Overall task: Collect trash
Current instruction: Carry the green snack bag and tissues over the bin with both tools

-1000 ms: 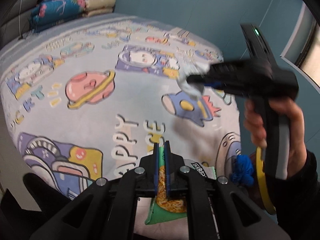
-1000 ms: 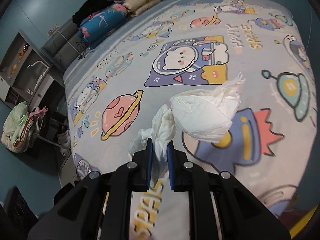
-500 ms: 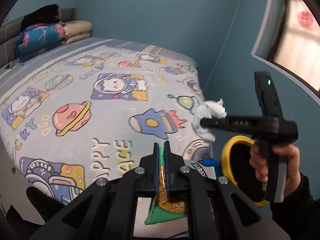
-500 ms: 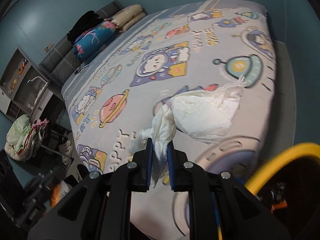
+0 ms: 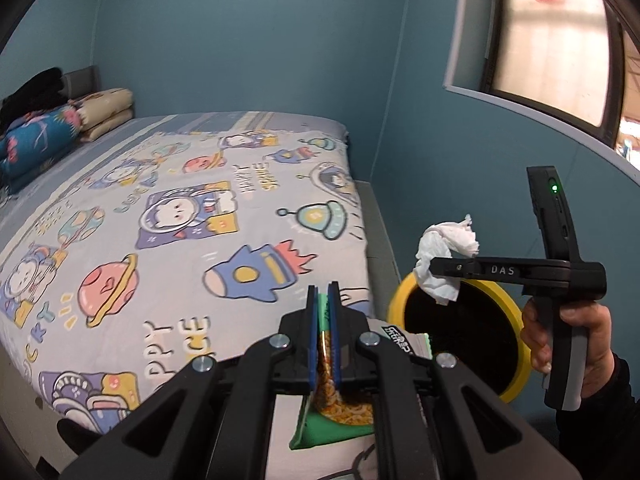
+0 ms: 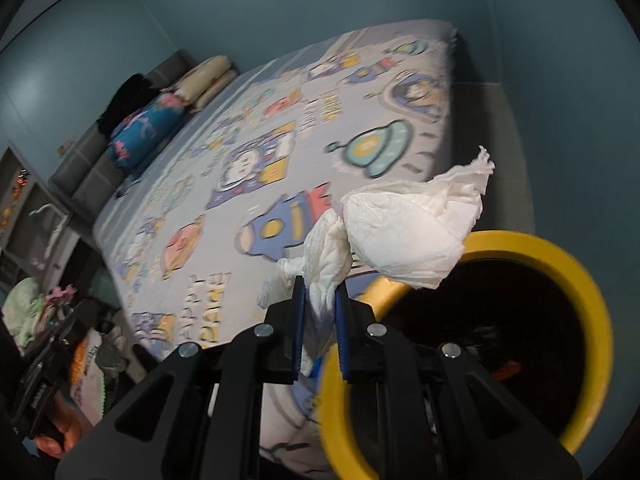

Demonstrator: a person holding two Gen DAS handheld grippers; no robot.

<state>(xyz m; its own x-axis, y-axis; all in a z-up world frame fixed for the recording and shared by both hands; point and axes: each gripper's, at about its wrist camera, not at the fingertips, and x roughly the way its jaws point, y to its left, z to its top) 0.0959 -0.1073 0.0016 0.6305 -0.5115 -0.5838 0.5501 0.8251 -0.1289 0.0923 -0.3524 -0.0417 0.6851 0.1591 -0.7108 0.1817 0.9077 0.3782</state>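
Note:
My left gripper [image 5: 324, 296] is shut on a green snack packet [image 5: 336, 408] printed with noodles, which hangs below the jaws over the near end of the bed. My right gripper [image 6: 318, 292] is shut on a crumpled white tissue [image 6: 400, 228]. In the left wrist view that right gripper [image 5: 434, 266] holds the tissue [image 5: 444, 256] above the rim of a yellow trash bin [image 5: 516, 368] with a dark inside. In the right wrist view the bin [image 6: 592, 304] sits just below and right of the tissue.
The bed [image 5: 160, 216] with a space-cartoon sheet fills the left and middle. Folded bedding and pillows [image 5: 48, 136] lie at its far end. A blue wall and a window [image 5: 556, 36] stand right. Shelves and clothes [image 6: 28, 300] are left of the bed.
Both grippers swung right, away from the bed's middle toward its foot. The tissue now hangs over the yellow bin, which has come fully into view. Both grips are unchanged.

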